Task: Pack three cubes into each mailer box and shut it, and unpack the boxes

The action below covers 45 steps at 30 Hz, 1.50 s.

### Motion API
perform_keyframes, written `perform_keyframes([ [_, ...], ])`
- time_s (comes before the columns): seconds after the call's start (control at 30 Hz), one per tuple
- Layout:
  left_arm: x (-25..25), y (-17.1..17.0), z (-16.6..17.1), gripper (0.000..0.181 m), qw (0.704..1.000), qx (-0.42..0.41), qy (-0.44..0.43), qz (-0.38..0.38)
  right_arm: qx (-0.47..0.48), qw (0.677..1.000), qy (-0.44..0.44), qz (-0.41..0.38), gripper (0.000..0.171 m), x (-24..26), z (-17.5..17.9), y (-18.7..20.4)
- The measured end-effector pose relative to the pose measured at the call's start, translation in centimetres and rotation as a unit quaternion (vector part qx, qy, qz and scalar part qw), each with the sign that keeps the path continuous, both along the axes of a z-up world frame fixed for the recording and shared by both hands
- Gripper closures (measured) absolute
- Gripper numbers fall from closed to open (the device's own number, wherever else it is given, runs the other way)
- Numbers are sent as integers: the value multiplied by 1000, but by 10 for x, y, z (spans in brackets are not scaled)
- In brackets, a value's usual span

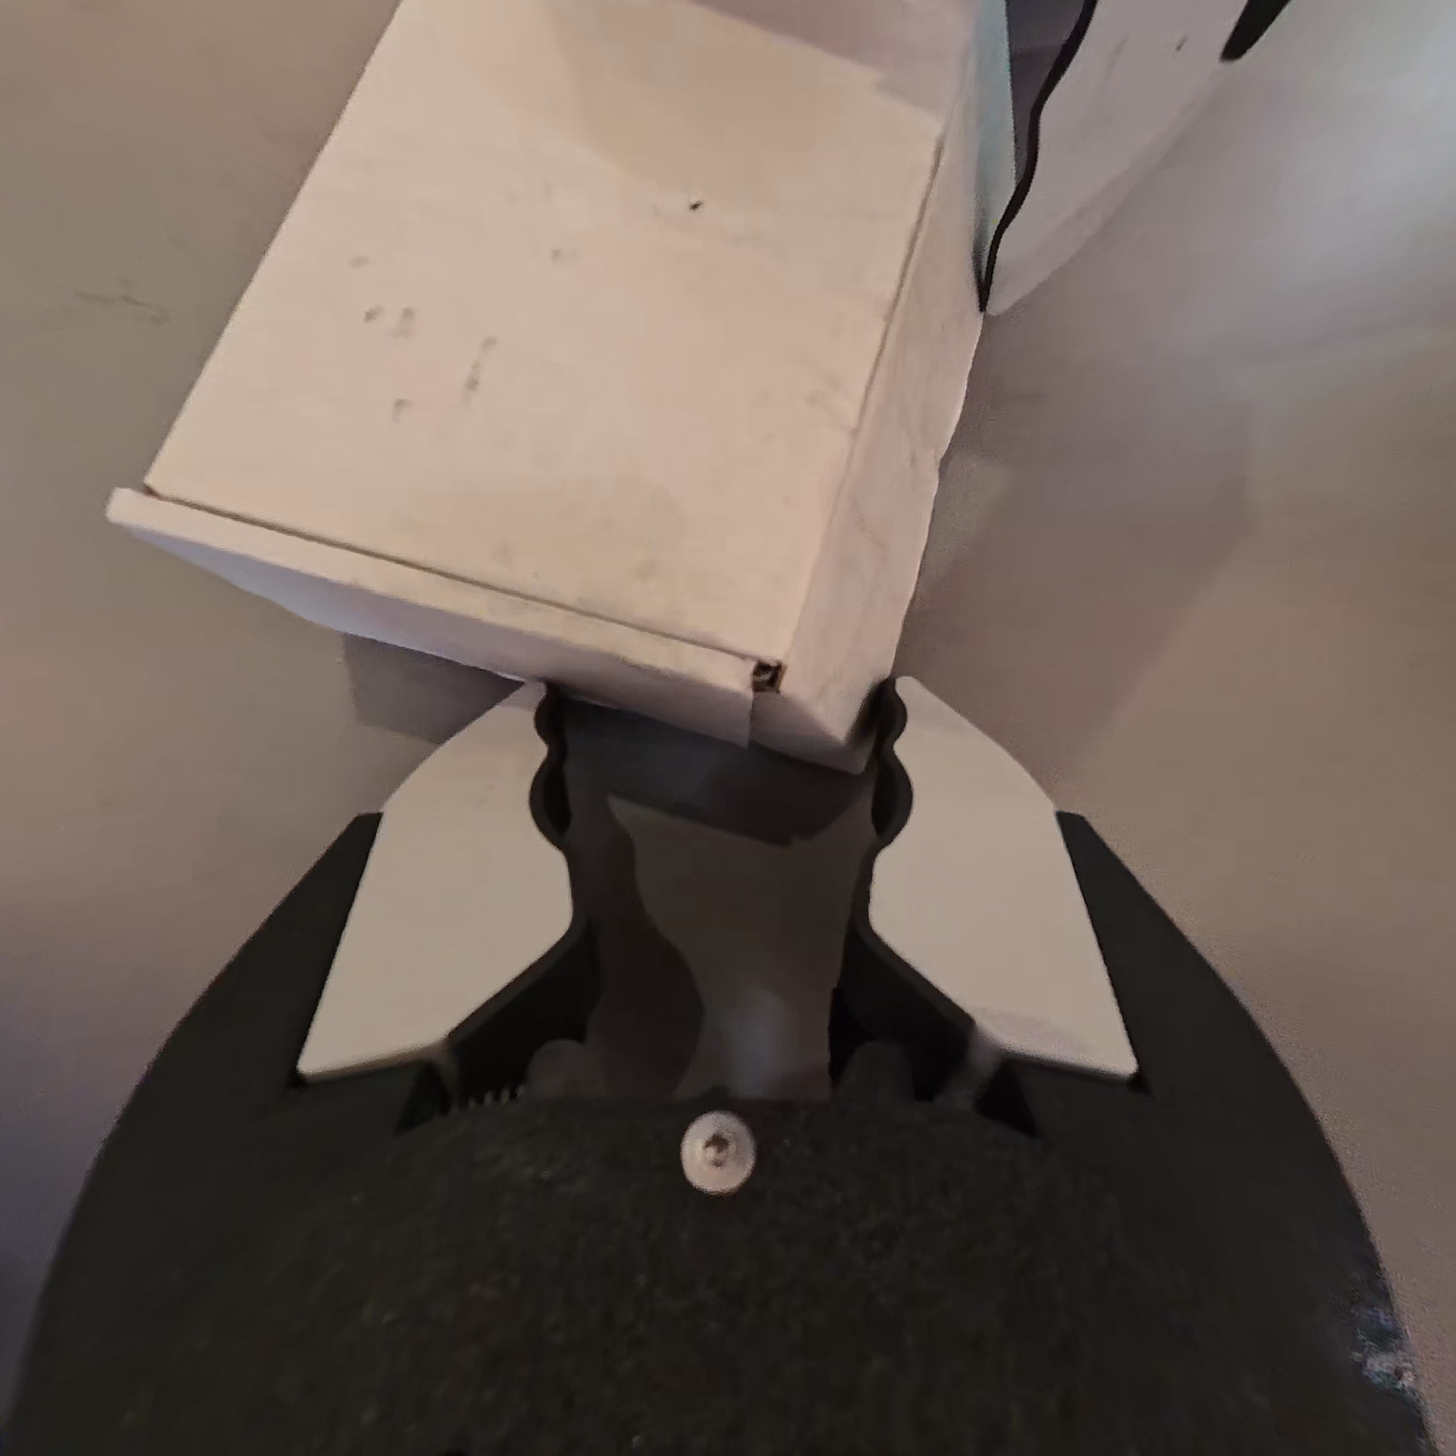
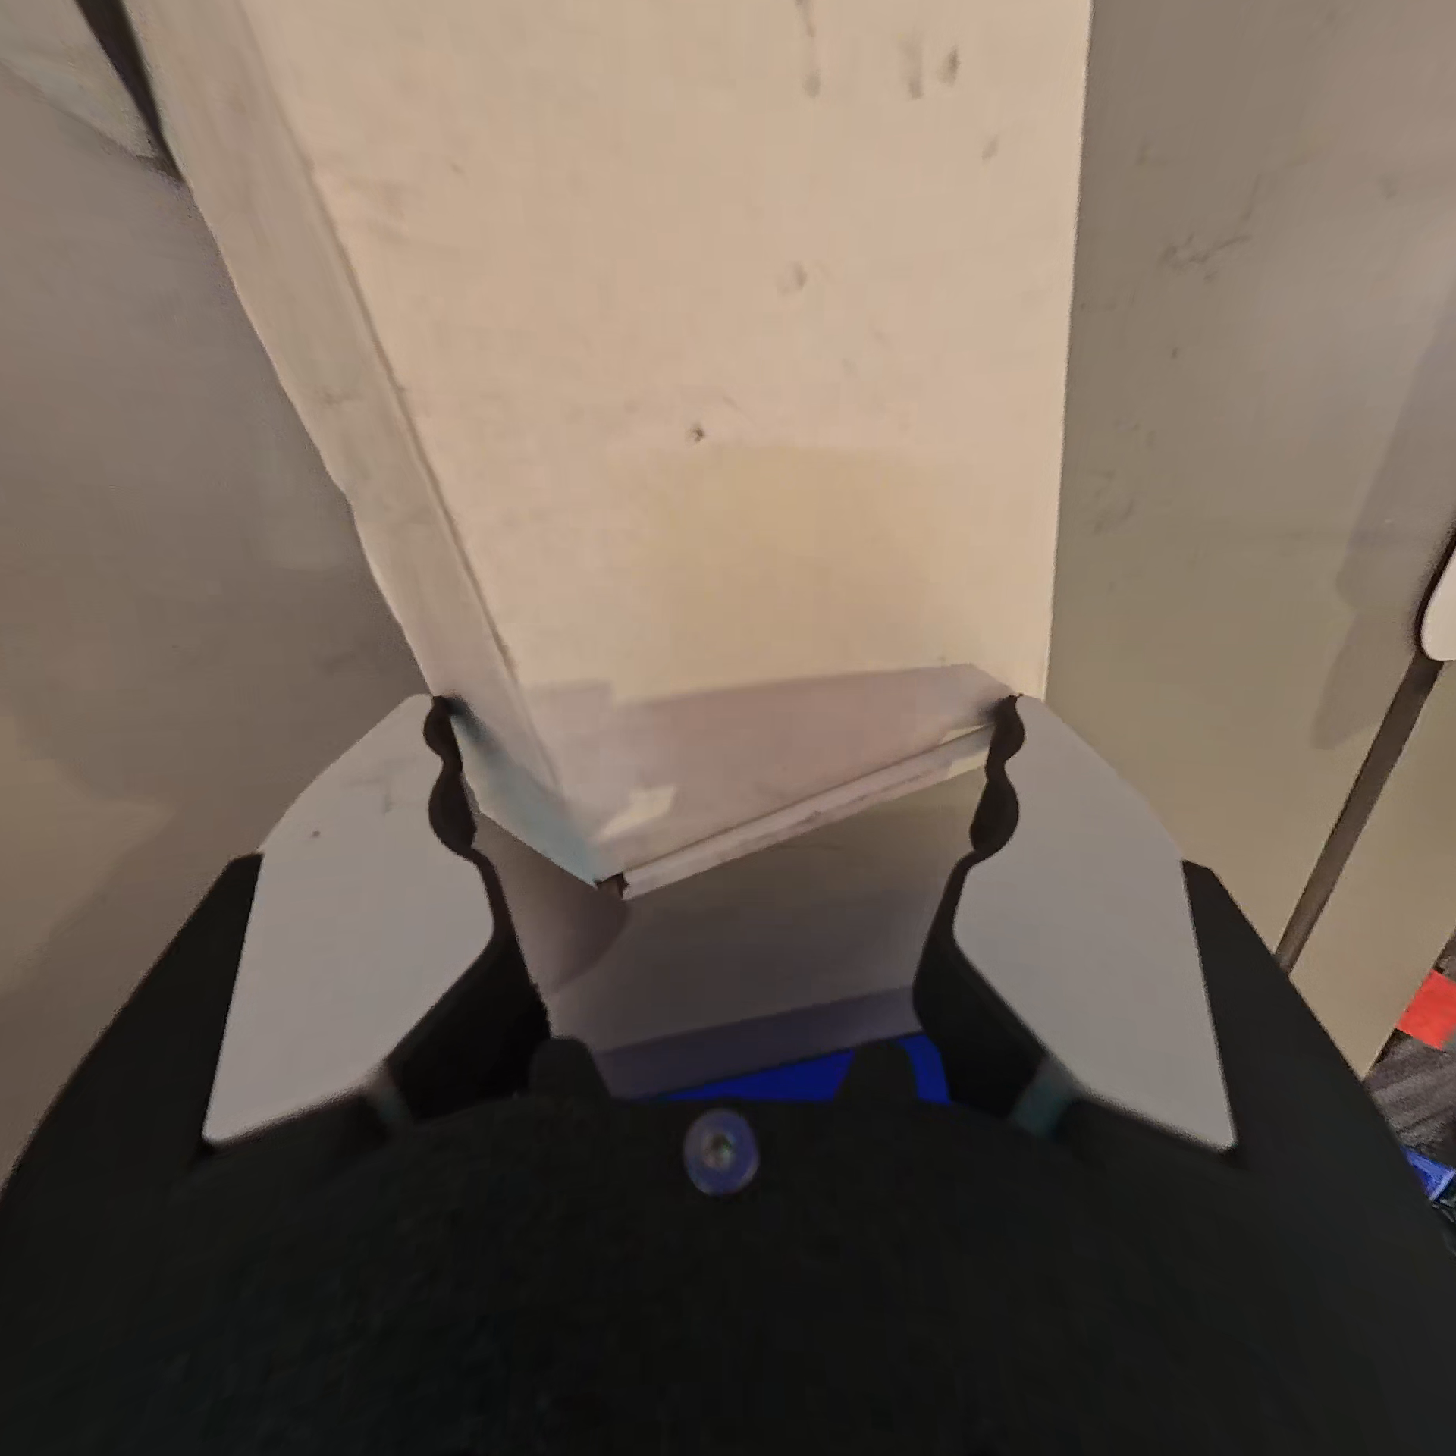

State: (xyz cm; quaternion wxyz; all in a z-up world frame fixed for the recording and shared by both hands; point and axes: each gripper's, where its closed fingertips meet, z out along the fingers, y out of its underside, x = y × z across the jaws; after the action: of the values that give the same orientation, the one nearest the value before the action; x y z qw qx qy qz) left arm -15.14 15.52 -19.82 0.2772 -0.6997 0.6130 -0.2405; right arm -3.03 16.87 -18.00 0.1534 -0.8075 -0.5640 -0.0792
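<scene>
White cardboard mailer box — lid closed, its top panel showing grey scuffs and a small dark speck — is lying on the pale tabletop, one near corner sitting between two gripper fingers. Seen from the right wrist view, the same box is presenting another corner — its fold seam gaping slightly.

No readable writing, white mailer box shows only dark scuffs, no label or print
</scene>
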Motion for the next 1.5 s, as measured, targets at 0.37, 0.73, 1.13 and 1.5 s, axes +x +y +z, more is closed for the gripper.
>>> perform_keyframes([
  [0.37,-5,-1,4,111,999,-41,-17,-16,-4,999,13,39,51,1,2,-5],
  [0.73,-5,13,1,130,1000,5,-7,9,37,997,-56,48,66,8,-1,1],
  [1.13,-6,16,1,134,1000,21,-6,-1,48,988,-114,90,71,15,-1,0],
  [1.5,-44,-52,62,94,990,-85,-112,19,-4,990,133,39,45,-39,40,7],
])
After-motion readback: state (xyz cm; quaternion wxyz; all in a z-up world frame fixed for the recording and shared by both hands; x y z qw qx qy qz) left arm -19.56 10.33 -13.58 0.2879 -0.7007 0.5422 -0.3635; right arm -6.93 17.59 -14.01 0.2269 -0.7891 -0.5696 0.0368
